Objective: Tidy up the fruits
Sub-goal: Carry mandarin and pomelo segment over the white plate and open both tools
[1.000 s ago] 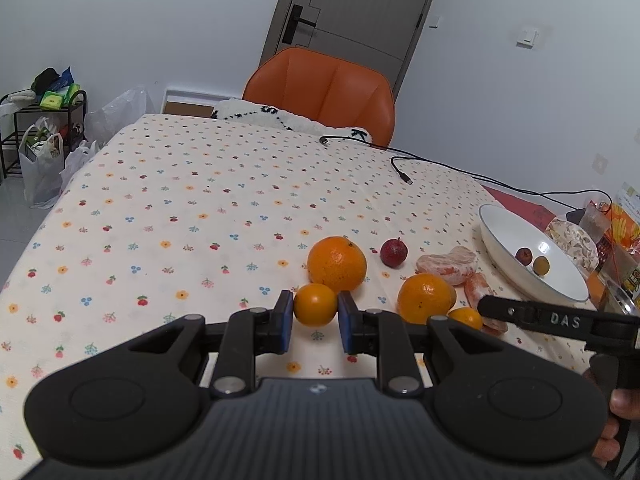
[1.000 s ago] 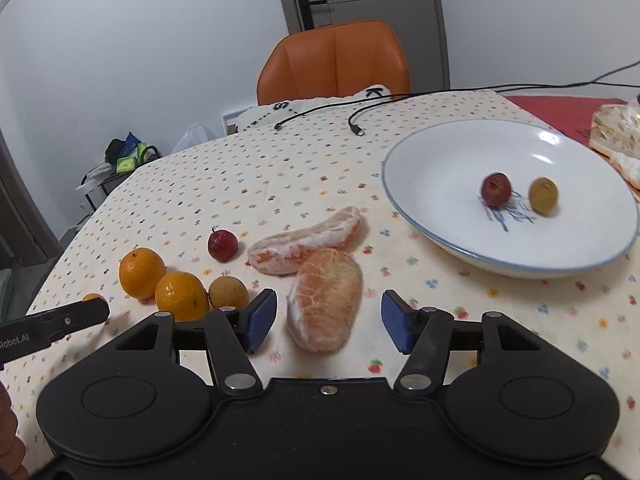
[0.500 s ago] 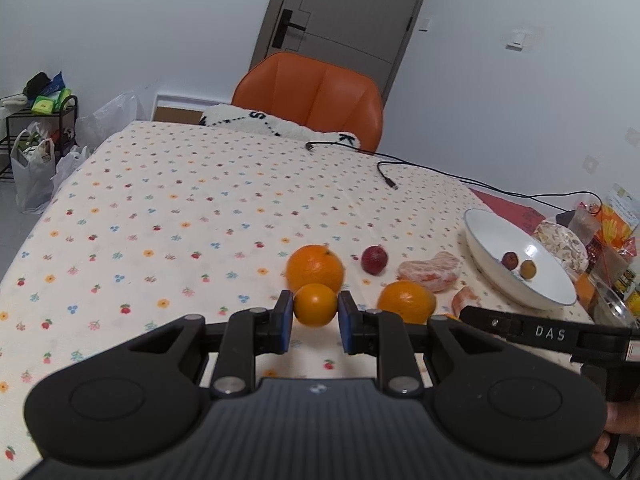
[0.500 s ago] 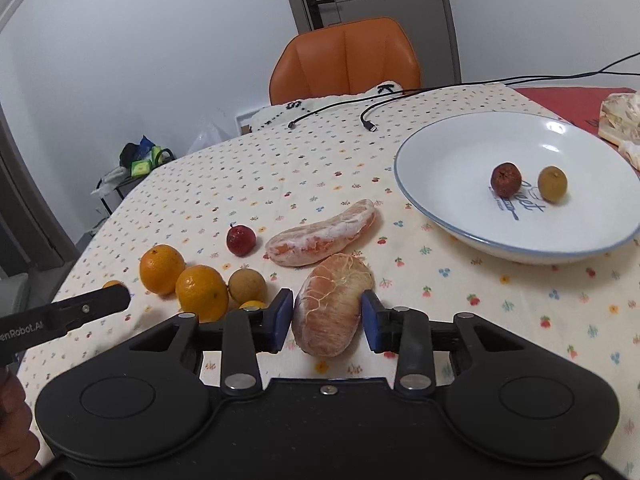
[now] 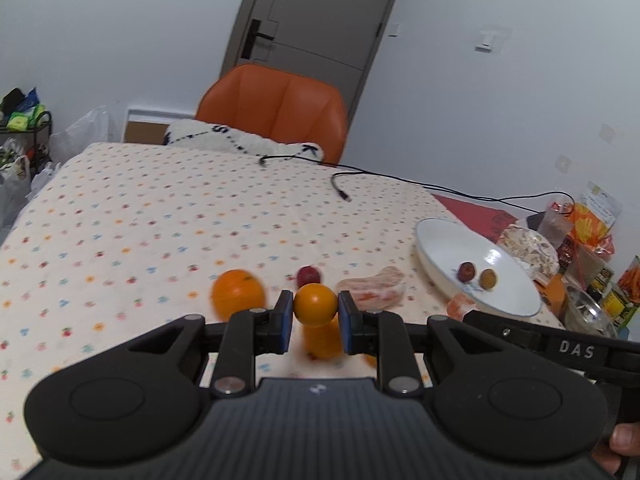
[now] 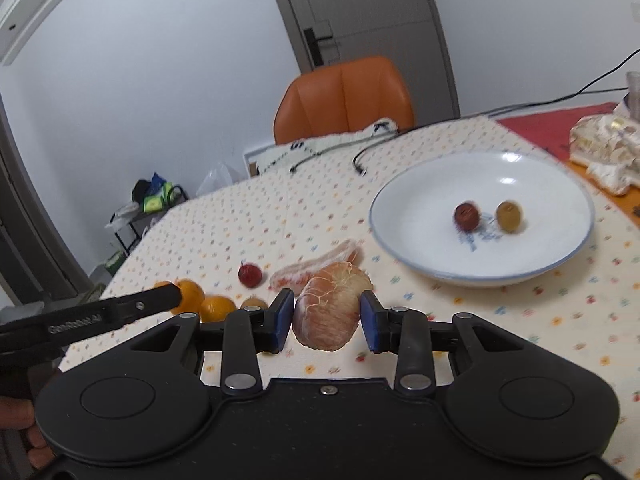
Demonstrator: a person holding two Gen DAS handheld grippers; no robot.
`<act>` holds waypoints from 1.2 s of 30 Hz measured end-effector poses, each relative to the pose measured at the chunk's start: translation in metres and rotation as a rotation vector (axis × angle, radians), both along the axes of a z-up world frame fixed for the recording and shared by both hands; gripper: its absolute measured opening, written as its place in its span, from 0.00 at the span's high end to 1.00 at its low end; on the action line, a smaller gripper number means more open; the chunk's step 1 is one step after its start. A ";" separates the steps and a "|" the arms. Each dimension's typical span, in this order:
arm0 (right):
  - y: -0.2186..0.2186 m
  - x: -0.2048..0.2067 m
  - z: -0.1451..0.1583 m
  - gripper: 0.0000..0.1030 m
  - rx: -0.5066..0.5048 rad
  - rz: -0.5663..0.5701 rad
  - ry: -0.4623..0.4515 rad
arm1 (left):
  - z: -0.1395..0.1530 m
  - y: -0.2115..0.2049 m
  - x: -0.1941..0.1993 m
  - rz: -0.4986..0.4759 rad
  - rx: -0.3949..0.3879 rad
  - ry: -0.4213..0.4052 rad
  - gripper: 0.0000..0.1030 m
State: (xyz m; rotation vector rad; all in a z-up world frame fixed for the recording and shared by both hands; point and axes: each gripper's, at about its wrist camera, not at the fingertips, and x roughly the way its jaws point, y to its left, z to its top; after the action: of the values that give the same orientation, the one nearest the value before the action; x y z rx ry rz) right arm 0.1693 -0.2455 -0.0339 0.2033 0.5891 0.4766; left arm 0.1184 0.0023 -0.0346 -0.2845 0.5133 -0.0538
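The left hand-held gripper (image 5: 315, 317) was closed on a small orange fruit (image 5: 315, 305), its blue pads pressed against both sides and the fruit raised clear of the flower-printed surface (image 5: 140, 216). Below it another orange (image 5: 323, 340) lay blurred on the cloth, a larger orange (image 5: 238, 293) sat to its left, and a small red fruit (image 5: 308, 275) lay just beyond. The right hand-held gripper (image 6: 325, 320) had hold of a peeled citrus segment (image 6: 329, 309), its left pad touching the pale, veined flesh, while whether the right pad quite touched could not be told; the piece appeared lifted off the cloth. A second peeled segment (image 6: 316, 265) lay on the surface just behind it, between the red fruit and the white plate (image 6: 420, 256). In the plate rested a dark red fruit (image 6: 466, 216) and a yellow-brown fruit (image 6: 509, 215), close beside each other. An orange chair (image 6: 344, 96) stood at the far side of the surface, and black cables (image 5: 400, 178) trailed across the cloth
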 end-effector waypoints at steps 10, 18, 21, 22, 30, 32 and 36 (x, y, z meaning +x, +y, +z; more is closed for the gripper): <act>-0.030 0.002 0.015 0.67 0.002 -0.066 -0.057 | 0.012 -0.036 0.016 -0.085 0.030 -0.026 0.79; -0.058 0.013 0.012 0.68 0.014 -0.133 -0.068 | 0.020 -0.064 0.038 -0.143 0.074 -0.042 0.79; -0.068 0.017 0.011 0.69 0.018 -0.150 -0.073 | 0.021 -0.073 0.046 -0.155 0.081 -0.041 0.79; -0.071 0.018 0.011 0.69 0.014 -0.157 -0.074 | 0.022 -0.076 0.049 -0.162 0.085 -0.041 0.79; -0.086 0.033 0.004 0.69 0.013 -0.181 -0.076 | 0.024 -0.101 0.071 -0.209 0.124 -0.041 0.79; -0.089 0.037 0.004 0.69 0.023 -0.188 -0.074 | 0.024 -0.106 0.076 -0.216 0.125 -0.038 0.79; -0.096 0.044 0.001 0.69 0.028 -0.204 -0.073 | 0.022 -0.114 0.086 -0.227 0.126 -0.026 0.79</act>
State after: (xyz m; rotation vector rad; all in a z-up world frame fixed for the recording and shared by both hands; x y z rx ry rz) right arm 0.2138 -0.3411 -0.0325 0.2686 0.4849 0.2932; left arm 0.2046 -0.1116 -0.0129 -0.1018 0.5187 -0.2445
